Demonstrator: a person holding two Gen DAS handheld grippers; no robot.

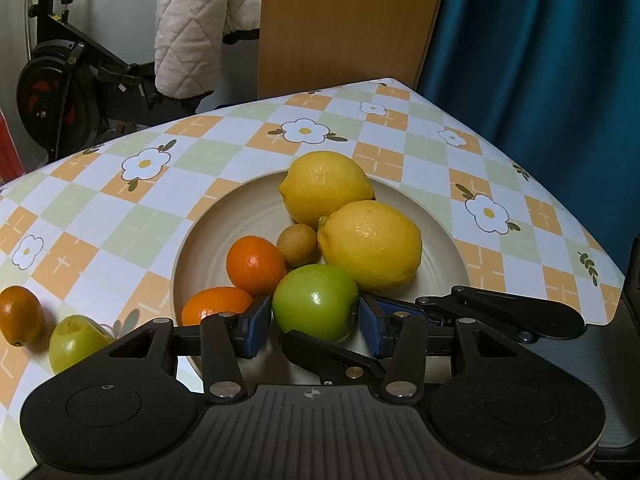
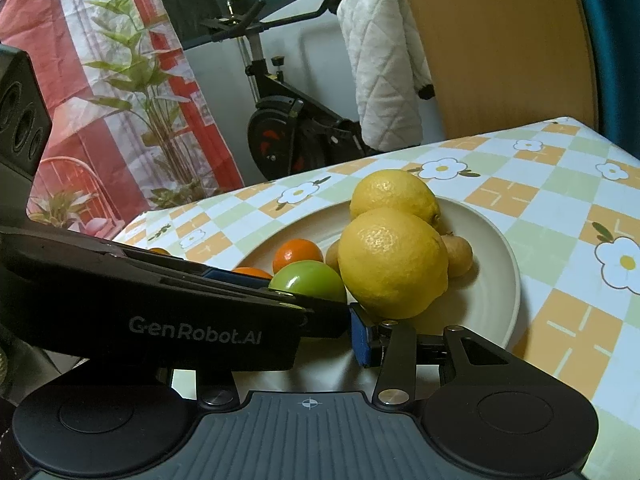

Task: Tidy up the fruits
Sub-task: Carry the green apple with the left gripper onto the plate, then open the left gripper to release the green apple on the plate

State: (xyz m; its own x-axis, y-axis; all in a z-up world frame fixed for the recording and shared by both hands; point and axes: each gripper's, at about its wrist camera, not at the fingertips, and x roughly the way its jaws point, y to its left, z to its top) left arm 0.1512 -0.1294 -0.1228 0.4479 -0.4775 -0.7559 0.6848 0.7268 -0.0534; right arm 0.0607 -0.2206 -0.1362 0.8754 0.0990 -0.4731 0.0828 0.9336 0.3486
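Lemon [image 1: 370,246] lengthwise leftward, stem toward longan [image 1: 298,243].

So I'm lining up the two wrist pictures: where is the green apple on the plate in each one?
Left wrist view: green apple sits low and central, between the left gripper's blue pads.
Right wrist view: green apple is left of centre, partly hidden behind the left gripper's black arm.
Shared landmark: the nearer lemon, right beside the apple.
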